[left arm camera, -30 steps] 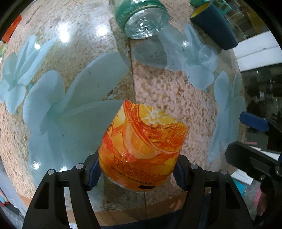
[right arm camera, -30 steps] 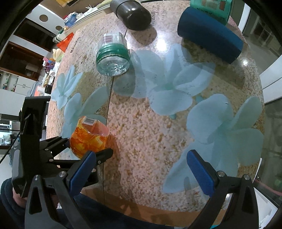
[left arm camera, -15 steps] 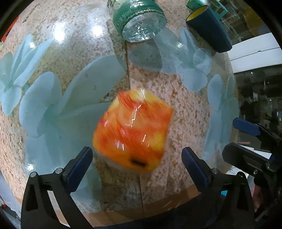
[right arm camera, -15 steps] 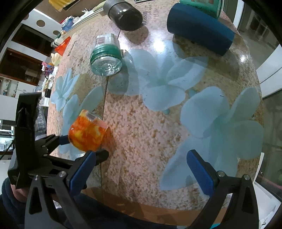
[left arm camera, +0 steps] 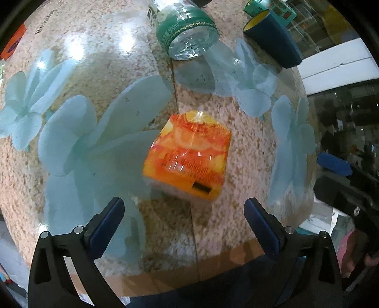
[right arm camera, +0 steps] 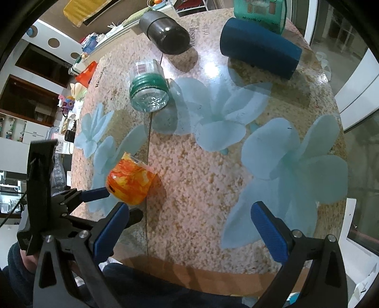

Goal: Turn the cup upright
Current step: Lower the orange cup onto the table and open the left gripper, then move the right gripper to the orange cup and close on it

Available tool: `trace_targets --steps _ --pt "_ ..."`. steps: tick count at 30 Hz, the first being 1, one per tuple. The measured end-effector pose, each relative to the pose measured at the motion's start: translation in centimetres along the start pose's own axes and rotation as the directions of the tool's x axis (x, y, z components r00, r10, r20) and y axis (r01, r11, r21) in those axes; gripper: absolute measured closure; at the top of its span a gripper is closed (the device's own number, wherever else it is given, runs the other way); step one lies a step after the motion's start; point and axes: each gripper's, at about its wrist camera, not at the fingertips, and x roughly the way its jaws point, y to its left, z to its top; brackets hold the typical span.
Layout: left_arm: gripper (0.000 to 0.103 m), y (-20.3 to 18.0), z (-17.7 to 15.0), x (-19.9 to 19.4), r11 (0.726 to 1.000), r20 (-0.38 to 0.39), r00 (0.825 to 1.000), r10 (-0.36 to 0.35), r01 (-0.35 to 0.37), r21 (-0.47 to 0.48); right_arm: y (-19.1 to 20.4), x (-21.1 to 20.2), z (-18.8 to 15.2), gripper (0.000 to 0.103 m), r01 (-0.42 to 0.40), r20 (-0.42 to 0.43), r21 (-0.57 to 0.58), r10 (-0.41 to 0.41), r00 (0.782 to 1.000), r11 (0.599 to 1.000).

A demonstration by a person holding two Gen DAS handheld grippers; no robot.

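An orange cup with an orange-slice print (left arm camera: 188, 154) lies tilted on the flowered tabletop (left arm camera: 94, 71), free of both grippers. It also shows in the right wrist view (right arm camera: 130, 183). My left gripper (left arm camera: 183, 218) is open, its blue pads just short of the cup on either side. In the right wrist view the left gripper (right arm camera: 113, 203) sits at the cup's near side. My right gripper (right arm camera: 189, 227) is open and empty over the table's near edge, to the right of the cup.
A clear bottle with a green label (right arm camera: 149, 92) lies on its side behind the cup. A dark blue cup (right arm camera: 259, 54) and a black cylinder (right arm camera: 167, 35) lie farther back. A teal box (right arm camera: 259, 11) stands at the far edge. The near table edge (right arm camera: 189, 270) is close.
My left gripper opened and let go of the orange cup, then drew back a little. The cup dropped from the jaws onto the table and tipped over. The right gripper stayed open.
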Motion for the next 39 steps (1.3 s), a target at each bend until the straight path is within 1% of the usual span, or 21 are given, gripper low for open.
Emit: trace_targets --steps 4,9,13,16,18,21,24,27,32,36,38,39 --pt "0.001 0.4 -1.5 -2.1 1.0 0.009 1.0 -0.011 0.011 0.023 0.8 -0.6 -0.3 0.0 -0.013 0.007 0.011 0.013 1.0 1.0" --pt "0.001 1.4 -3.1 -5.3 0.998 0.047 0.999 -0.007 0.004 0.057 1.8 -0.9 -0.6 0.0 -0.014 0.007 0.036 0.014 1.0 0.999" --pt "0.001 3.3 -3.6 -6.9 0.999 0.061 0.998 -0.009 0.006 0.048 3.0 -0.1 -0.7 0.0 -0.013 -0.006 0.059 0.014 1.0 0.998" --pt "0.001 4.5 -3.2 -6.9 0.999 0.073 0.997 0.008 -0.011 0.044 4.3 0.4 -0.7 0.0 -0.018 -0.013 0.084 0.019 1.0 0.996" --pt "0.001 5.1 -2.6 -6.5 0.999 0.084 0.996 0.02 -0.024 0.044 5.5 1.0 -0.4 0.0 -0.001 -0.015 0.088 0.003 1.0 0.996" --pt "0.001 6.6 -2.2 -6.8 0.999 0.093 0.995 0.018 -0.022 0.04 7.0 2.1 0.2 0.0 -0.002 -0.023 0.105 0.004 1.0 0.994" --pt "0.001 8.0 -1.9 -7.2 0.998 0.098 0.995 0.028 -0.034 0.062 8.2 3.5 0.8 0.0 -0.002 -0.037 0.129 0.007 0.999 0.992" --pt "0.001 9.1 -1.6 -7.4 0.996 0.097 0.995 0.015 -0.024 0.086 8.9 5.1 1.5 0.0 -0.009 -0.062 0.181 0.02 0.998 0.984" --pt "0.001 10.4 -0.8 -6.7 0.991 0.07 0.998 0.005 -0.014 0.13 8.6 7.9 2.9 0.0 -0.022 -0.117 0.314 0.061 0.991 0.949" --pt "0.001 10.8 -0.3 -5.8 0.985 0.04 0.999 -0.007 0.0 0.171 8.1 9.2 4.0 0.0 -0.021 -0.137 0.401 0.083 0.987 0.916" --pt "0.001 11.0 -0.2 -5.3 0.982 0.027 0.999 -0.018 0.013 0.186 7.9 9.5 4.4 0.0 0.002 -0.155 0.419 0.069 0.986 0.908" --pt "0.001 11.0 -0.1 -5.0 0.981 0.018 1.0 -0.024 0.02 0.193 7.9 9.9 4.6 0.0 0.028 -0.171 0.422 0.049 0.984 0.906"
